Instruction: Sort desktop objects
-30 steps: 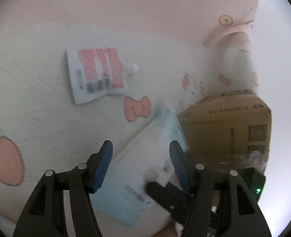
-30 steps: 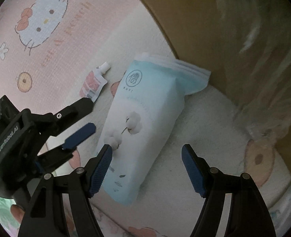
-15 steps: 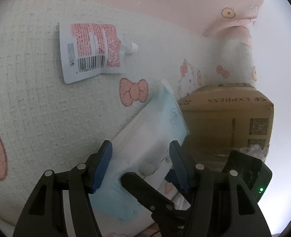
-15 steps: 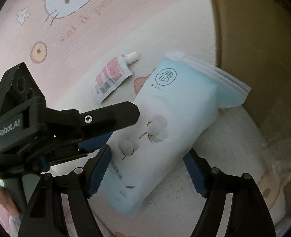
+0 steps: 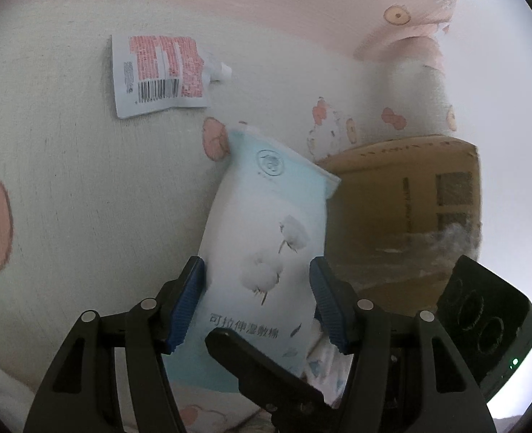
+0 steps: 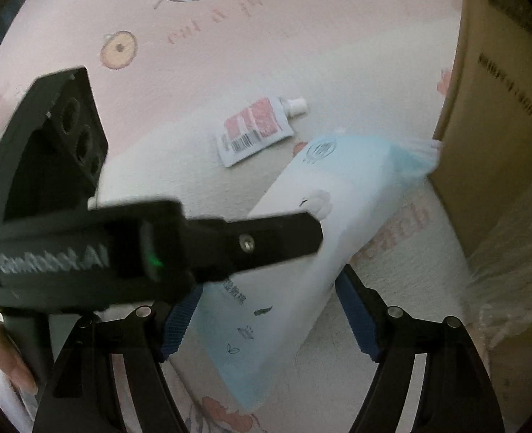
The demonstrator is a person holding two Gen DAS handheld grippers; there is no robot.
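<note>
The left gripper has its blue fingers spread on either side of the pack; whether the pads press on it cannot be told. The right gripper stands released, fingers wide around the pack's lower half, with a gap showing on the right side. The left gripper's black body crosses in front of the right camera and hides part of the pack. The pack, light blue and white with cotton flowers printed on it, lies on a cream and pink blanket. Its top corner touches a cardboard box. A small red and white pouch with a white spout lies flat on the blanket beyond the pack, apart from it.
</note>
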